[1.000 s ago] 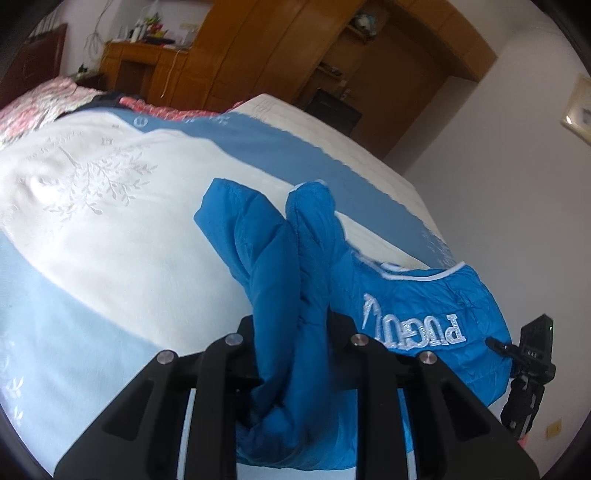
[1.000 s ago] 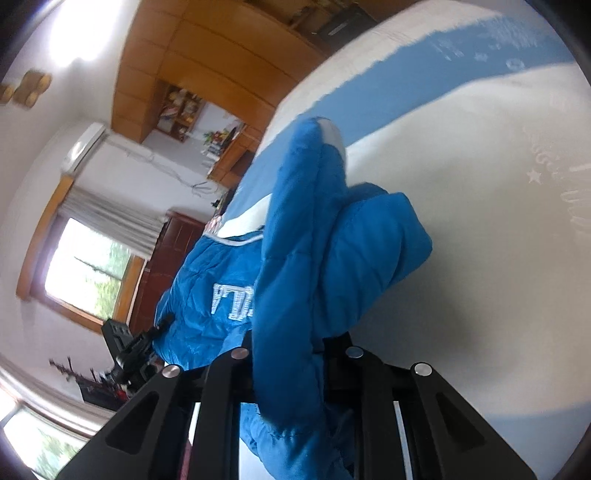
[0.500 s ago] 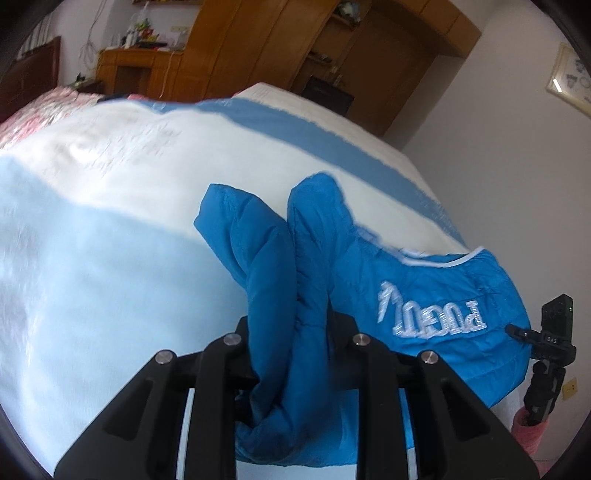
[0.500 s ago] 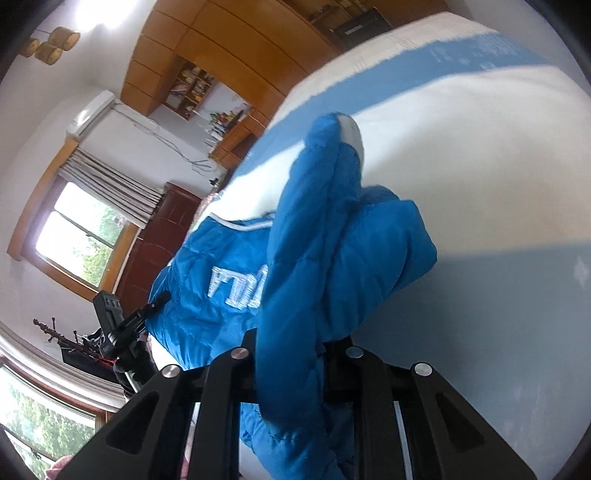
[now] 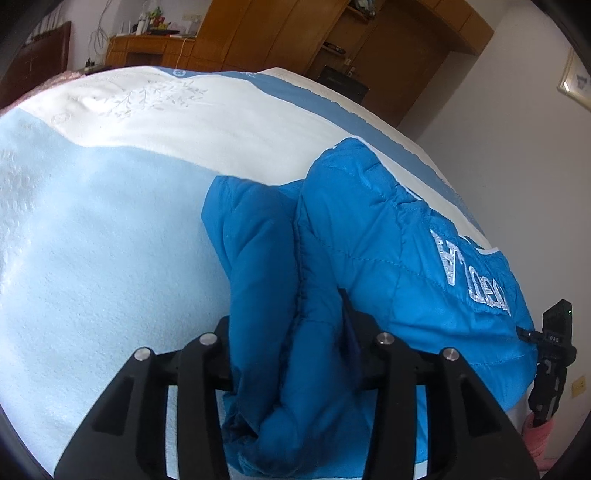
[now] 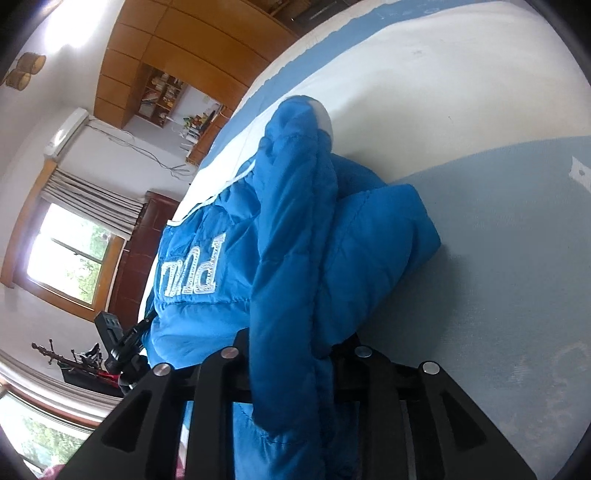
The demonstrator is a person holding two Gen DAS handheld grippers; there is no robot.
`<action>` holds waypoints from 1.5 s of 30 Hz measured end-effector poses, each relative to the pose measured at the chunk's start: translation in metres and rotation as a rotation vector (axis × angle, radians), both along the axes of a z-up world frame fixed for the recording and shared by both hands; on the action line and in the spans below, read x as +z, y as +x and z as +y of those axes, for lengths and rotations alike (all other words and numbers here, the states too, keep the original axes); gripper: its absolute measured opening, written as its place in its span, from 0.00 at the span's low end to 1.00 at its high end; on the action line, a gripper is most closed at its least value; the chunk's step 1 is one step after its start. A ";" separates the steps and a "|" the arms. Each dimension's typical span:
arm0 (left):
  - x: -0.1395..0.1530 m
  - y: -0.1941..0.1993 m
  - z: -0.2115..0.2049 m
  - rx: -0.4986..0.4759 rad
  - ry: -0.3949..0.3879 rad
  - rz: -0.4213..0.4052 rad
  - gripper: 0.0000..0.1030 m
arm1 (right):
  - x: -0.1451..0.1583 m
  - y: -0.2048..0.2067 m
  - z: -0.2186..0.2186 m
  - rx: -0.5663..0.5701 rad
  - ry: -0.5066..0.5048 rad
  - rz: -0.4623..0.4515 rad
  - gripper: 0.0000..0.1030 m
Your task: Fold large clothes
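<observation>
A blue quilted jacket (image 5: pixel 388 266) with white lettering hangs between my two grippers, low over the bed. My left gripper (image 5: pixel 295 354) is shut on a bunched edge of the jacket; its fingertips are hidden in the fabric. My right gripper (image 6: pixel 295 354) is shut on another bunched edge of the jacket (image 6: pixel 295 236), fingertips also hidden. A folded sleeve part (image 6: pixel 388 236) rests against the bedcover. The other gripper's black body shows at the edge of each view, in the left wrist view (image 5: pixel 554 354) and in the right wrist view (image 6: pixel 118 343).
The bed (image 5: pixel 110 229) has a pale blue and white cover, also seen in the right wrist view (image 6: pixel 498 240). Wooden wardrobes (image 5: pixel 295 33) and a dresser (image 5: pixel 147 48) stand beyond it. A window (image 6: pixel 70 258) and dark headboard (image 6: pixel 140 251) are at left.
Both grippers have carried the jacket forward and lower over the bed; the pale blue part of the cover now fills more of both views. Both stay shut on the jacket.
</observation>
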State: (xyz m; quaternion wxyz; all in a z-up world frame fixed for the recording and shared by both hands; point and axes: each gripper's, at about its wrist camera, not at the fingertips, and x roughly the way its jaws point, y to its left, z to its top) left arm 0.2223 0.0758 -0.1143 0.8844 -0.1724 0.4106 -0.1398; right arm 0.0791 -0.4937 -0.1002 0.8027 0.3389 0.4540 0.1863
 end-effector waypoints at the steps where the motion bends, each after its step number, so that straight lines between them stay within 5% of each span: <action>1: 0.000 -0.003 0.001 0.000 -0.001 -0.001 0.41 | 0.000 0.000 -0.001 0.005 0.000 0.002 0.28; 6: 0.008 -0.013 0.000 0.017 0.041 0.007 0.51 | 0.009 0.000 0.003 0.005 -0.092 -0.007 0.44; 14: 0.067 -0.028 0.006 0.085 0.206 -0.067 0.56 | 0.073 -0.020 0.000 -0.079 -0.346 -0.092 0.44; 20: 0.098 0.003 -0.049 -0.045 0.260 -0.111 0.56 | 0.116 0.013 0.037 -0.010 -0.432 -0.211 0.44; 24: 0.082 0.037 -0.091 -0.157 0.249 -0.040 0.56 | 0.104 0.054 0.061 0.045 -0.457 -0.171 0.42; 32: 0.041 0.087 -0.114 -0.181 0.287 0.058 0.55 | 0.051 0.111 0.046 0.003 -0.464 -0.015 0.37; 40: 0.022 0.112 -0.120 -0.191 0.324 0.089 0.58 | 0.021 0.133 0.032 -0.019 -0.407 0.032 0.36; 45: 0.028 0.104 -0.120 -0.168 0.333 0.078 0.57 | 0.030 0.122 0.025 -0.048 -0.382 0.011 0.35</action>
